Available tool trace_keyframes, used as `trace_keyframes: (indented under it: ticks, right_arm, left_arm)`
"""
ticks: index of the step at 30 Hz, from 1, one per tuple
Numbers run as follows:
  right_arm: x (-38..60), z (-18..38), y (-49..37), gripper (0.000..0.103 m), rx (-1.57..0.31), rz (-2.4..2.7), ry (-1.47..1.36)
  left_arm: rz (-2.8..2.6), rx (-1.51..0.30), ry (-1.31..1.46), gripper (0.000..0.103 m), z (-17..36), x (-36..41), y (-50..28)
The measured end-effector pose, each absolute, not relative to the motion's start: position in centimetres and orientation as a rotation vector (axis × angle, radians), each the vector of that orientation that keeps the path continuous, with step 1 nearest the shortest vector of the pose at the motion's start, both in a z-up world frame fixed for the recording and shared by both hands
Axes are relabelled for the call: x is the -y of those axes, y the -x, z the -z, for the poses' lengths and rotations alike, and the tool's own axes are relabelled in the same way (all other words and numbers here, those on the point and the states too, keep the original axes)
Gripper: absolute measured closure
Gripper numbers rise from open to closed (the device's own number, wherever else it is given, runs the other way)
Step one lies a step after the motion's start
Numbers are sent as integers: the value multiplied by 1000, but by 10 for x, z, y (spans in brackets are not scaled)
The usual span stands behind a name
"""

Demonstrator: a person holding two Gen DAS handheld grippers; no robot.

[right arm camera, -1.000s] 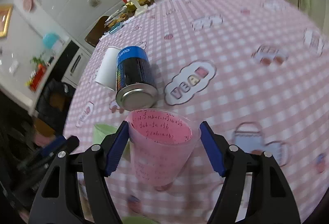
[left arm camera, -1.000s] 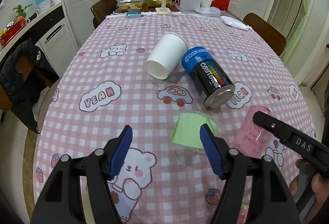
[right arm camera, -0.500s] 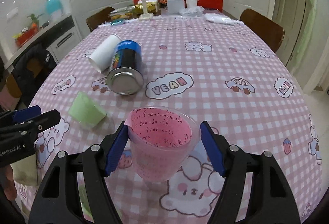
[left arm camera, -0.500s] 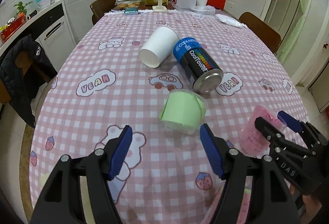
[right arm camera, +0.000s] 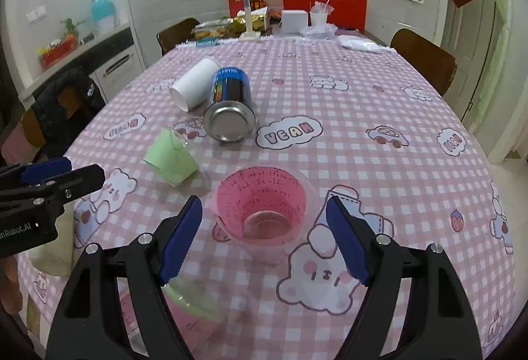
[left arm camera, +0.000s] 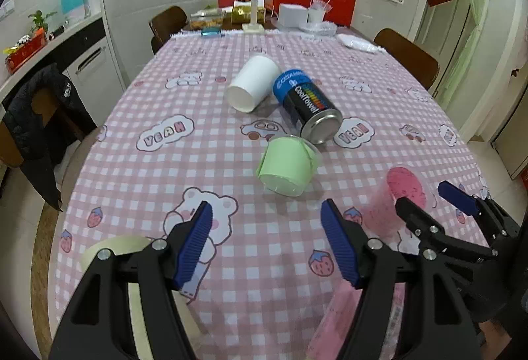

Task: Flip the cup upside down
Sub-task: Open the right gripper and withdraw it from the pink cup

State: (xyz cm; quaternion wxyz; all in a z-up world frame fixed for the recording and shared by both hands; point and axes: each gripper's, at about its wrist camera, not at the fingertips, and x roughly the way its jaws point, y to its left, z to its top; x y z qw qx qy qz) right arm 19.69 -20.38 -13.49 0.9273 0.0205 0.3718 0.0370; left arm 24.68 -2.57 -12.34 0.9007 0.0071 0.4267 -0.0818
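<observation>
A clear cup with a pink paper lining (right arm camera: 264, 211) stands upright on the tablecloth, mouth up, just ahead of my open right gripper (right arm camera: 264, 239); its pads do not touch it. It also shows in the left wrist view (left arm camera: 397, 201), at the right gripper's tips (left arm camera: 429, 201). A green-lined cup (left arm camera: 287, 163) lies on its side ahead of my open, empty left gripper (left arm camera: 270, 244); it also shows in the right wrist view (right arm camera: 170, 158).
A white paper cup (left arm camera: 252, 87) and a blue-black can (left arm camera: 307, 104) lie on their sides mid-table. A tape roll (left arm camera: 114, 249) and more cups (right arm camera: 194, 304) sit near the front edge. Chairs (right arm camera: 425, 61) flank the table; clutter (left arm camera: 297, 13) lines its far end.
The right gripper has opened and let go of the pink cup, which now stands on the table. Both grippers have drawn back toward the near edge.
</observation>
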Motion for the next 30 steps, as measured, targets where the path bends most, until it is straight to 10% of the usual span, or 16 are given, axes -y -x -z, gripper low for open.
trace_keyframes:
  ticks: [30]
  right_arm:
    - [170, 22, -33, 8, -283, -88, 47]
  left_arm:
    - [104, -375, -47, 28, 14, -1, -65]
